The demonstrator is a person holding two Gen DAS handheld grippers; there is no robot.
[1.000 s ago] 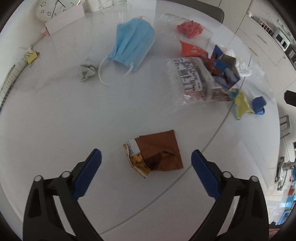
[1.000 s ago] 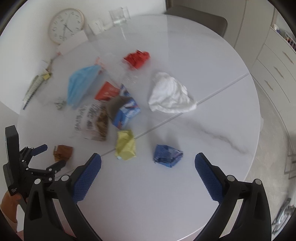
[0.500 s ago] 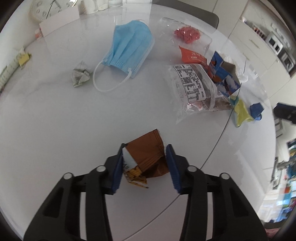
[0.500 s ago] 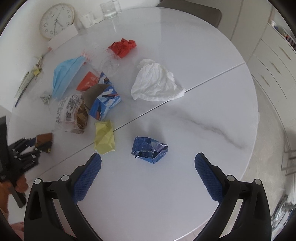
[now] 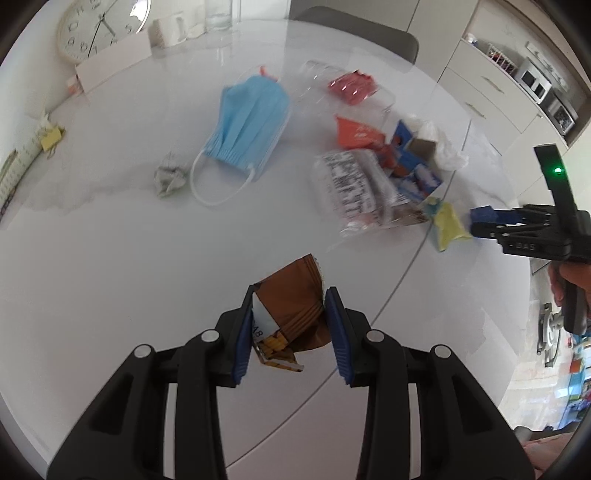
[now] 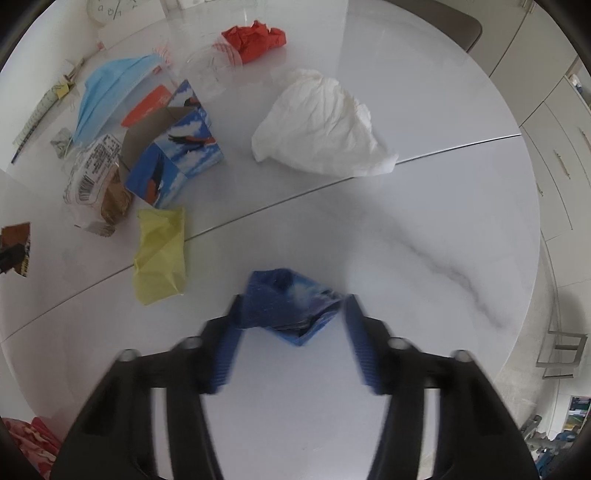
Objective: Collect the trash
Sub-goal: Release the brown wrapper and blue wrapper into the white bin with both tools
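We see two hand-held grippers. The left hand-held gripper is clenched on one brown snack wrapper, both blue pads pressing its sides; the wrapper's lower end, with a yellow printed strip, hangs between the fingers above the white counter. The right hand-held gripper has just been closing its jaws around one crumpled blue wrapper. Its fingers are smeared with motion blur, so we cannot tell whether the pads already press on the wrapper, which sits on the counter between them.

Moving outward in the right wrist view, we count one crumpled yellow paper, one blue printed carton, one clear bag with a barcode label, one white crumpled tissue, one orange packet, one blue face mask, one red crumpled paper and one clear plastic cup lying on its side. The left wrist view adds one small grey paper wad beside the mask's ear loop.

The orange packet is partly covered by the carton. At the far counter edge one wall clock is cut off by the frame, and a hand on the right gripper's handle shows only partly.
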